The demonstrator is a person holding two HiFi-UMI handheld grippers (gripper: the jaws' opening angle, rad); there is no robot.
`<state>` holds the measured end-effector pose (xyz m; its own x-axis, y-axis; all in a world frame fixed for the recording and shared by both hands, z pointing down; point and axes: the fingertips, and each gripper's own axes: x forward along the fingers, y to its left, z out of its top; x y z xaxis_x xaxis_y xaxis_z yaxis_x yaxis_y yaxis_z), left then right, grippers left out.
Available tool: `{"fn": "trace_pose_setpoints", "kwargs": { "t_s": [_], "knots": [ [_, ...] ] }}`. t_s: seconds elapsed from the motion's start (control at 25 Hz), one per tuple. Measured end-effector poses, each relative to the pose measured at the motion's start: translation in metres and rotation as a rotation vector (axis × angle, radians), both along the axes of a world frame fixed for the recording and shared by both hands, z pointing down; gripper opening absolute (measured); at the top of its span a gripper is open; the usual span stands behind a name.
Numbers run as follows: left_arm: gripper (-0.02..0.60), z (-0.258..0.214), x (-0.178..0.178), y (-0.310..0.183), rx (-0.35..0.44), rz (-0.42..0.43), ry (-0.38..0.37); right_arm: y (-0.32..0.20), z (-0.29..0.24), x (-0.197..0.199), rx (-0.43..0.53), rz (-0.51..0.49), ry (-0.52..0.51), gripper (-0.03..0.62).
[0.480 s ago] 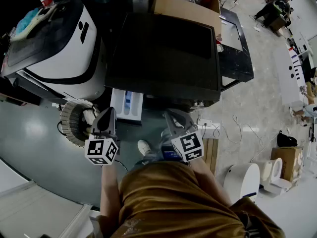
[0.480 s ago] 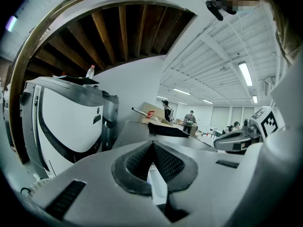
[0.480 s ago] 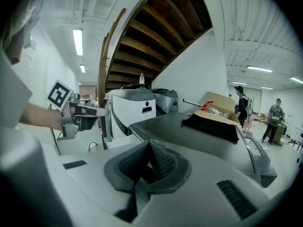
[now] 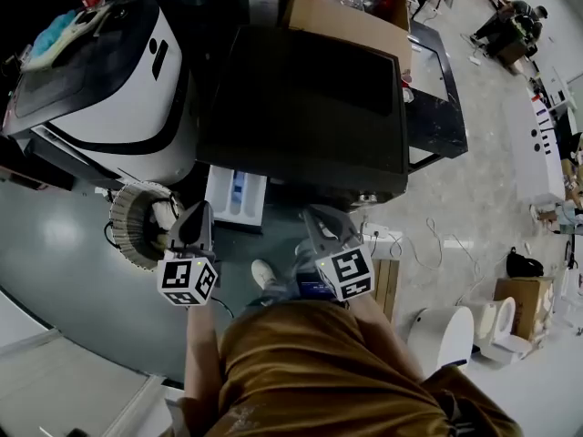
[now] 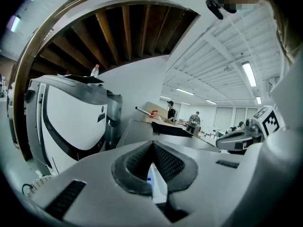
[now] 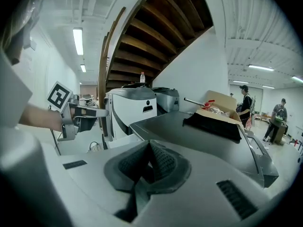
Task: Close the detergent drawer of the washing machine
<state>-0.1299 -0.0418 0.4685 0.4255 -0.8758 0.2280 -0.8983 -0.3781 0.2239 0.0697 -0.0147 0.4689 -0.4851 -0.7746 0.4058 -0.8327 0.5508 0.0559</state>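
Observation:
The washing machine (image 4: 305, 98) has a dark flat top and stands in the middle of the head view. Its white detergent drawer (image 4: 235, 197) with a blue insert sticks out from the front left corner. My left gripper (image 4: 196, 210) hovers just left of the drawer's front end, apart from it, jaws shut and empty. My right gripper (image 4: 315, 215) hangs in front of the machine's face right of the drawer, also shut and empty. In the left gripper view the drawer (image 5: 157, 187) shows just beyond the closed pads (image 5: 165, 162). The right gripper view shows the machine's top (image 6: 199, 136) and the left gripper (image 6: 84, 112).
A white and black appliance (image 4: 109, 71) stands to the left of the washer, a ribbed hose coil (image 4: 135, 224) at its foot. A cardboard box (image 4: 342, 18) sits behind the washer. A power strip with cables (image 4: 383, 235) and a wooden board (image 4: 387, 282) lie on the floor at right.

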Motion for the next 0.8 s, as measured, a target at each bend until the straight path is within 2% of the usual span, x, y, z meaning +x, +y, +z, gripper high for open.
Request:
{"fn": "trace_pose_setpoints", "kwargs": {
  "t_s": [0.36,0.52,0.8],
  "knots": [
    [0.026,0.017,-0.007,0.002,-0.021,-0.013,-0.024,-0.001,0.012,-0.003,-0.036,0.001,-0.002,0.012],
    [0.028,0.027,-0.007,0.006,-0.03,-0.005,-0.066,-0.001,0.021,-0.002,-0.053,-0.004,0.012,0.012],
    [0.04,0.052,-0.009,0.016,-0.077,-0.002,-0.083,-0.001,0.029,-0.005,-0.071,-0.023,0.022,0.012]
  ]
}}
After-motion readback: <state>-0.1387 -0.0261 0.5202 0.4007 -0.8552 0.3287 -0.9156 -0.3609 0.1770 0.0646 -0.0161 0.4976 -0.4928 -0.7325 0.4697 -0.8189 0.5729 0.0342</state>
